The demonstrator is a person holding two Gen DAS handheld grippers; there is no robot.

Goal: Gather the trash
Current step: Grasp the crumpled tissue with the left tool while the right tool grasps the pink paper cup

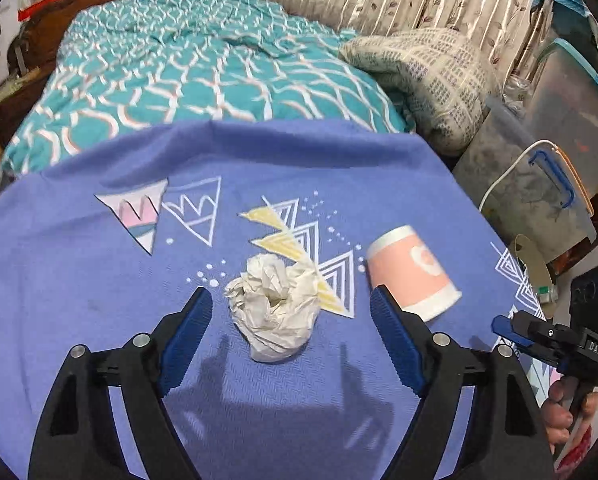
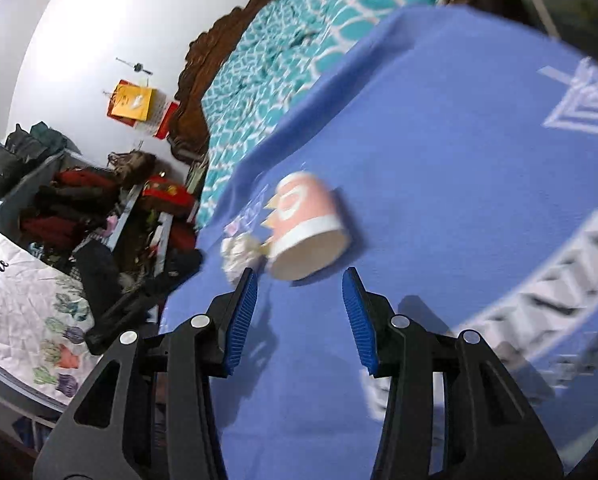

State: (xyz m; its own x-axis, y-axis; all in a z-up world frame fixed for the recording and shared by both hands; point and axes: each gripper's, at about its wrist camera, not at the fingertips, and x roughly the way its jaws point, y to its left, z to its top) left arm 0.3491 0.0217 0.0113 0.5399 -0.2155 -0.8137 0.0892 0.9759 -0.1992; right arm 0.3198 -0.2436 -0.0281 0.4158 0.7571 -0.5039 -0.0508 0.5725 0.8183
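Note:
A crumpled white paper ball [image 1: 273, 308] lies on a blue patterned cloth [image 1: 79, 280]. My left gripper [image 1: 291, 300] hangs over it, open wide, the ball between its blue pads but untouched. A pink and white paper cup [image 1: 409, 274] lies on its side just right of the ball. In the right wrist view the same cup [image 2: 307, 228] lies ahead, mouth toward the camera, with the paper ball [image 2: 241, 254] at its left. My right gripper [image 2: 299, 280] is open just short of the cup, nothing in it. It also shows at the left view's right edge [image 1: 511, 330], held by a hand.
A bed with a teal patterned cover [image 1: 203, 68] lies behind the cloth. Grey plastic storage bins [image 1: 539, 176] and a folded blanket [image 1: 427, 76] stand at the right. A cluttered box of clothes [image 2: 79, 208] and a printed white cloth [image 2: 23, 304] sit left of the cloth edge.

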